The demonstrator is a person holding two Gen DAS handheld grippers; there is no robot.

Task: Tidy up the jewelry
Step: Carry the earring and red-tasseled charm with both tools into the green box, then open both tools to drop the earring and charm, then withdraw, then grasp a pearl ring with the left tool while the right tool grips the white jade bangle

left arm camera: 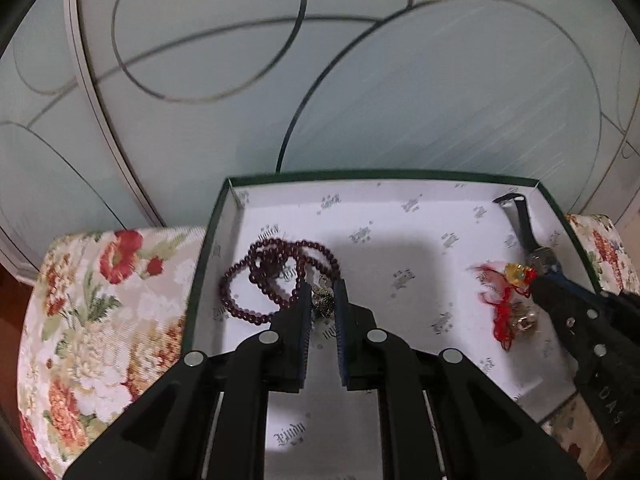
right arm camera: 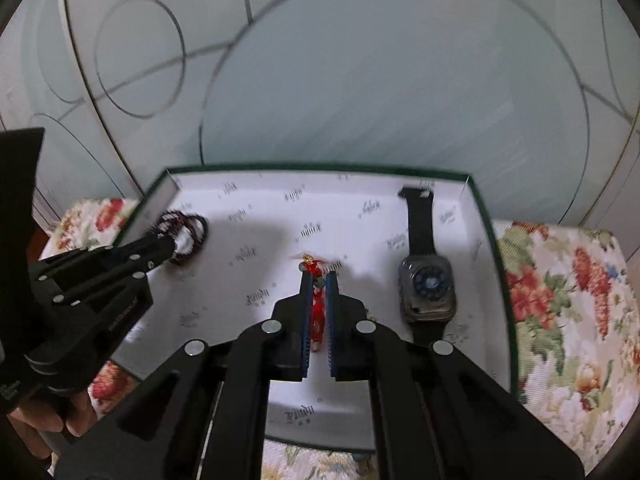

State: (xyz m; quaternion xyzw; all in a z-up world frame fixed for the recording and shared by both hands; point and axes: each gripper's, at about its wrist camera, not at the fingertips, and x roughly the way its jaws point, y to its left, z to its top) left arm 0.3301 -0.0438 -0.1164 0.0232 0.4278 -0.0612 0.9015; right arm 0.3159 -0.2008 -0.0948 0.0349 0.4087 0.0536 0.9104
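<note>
Left gripper (left arm camera: 323, 294), fingers nearly closed, pinches a small mottled silver charm (left arm camera: 322, 301) low centre of the left wrist view; whether that charm is tied to the dark red bead string (left arm camera: 276, 276) coiled just left of it, cannot tell. Right gripper (right arm camera: 319, 280), fingers clamped tight, holds a red knotted cord ornament (right arm camera: 317, 312) centre of its frame, with a yellow glassy bead at the far end. Risks: both grips are thin pinches on small dangling pieces; the charm is hard, probably slick metal and could slip from the ribbed blue pads, and if the beads hang from it the loops could snag on the box (left arm camera: 400, 174) wall or drag in a tangle. The cord is soft and frayed, its tassel could catch on the smartwatch (right arm camera: 427, 288) just right of it. Beads round, glossy, many loops. Watch has a rounded-square metal case and a matte black strap running to the upper right corner. Box is shallow, dark green rim, white printed paper lining; it sits on a woven floral cushion (left arm camera: 100, 320).
</note>
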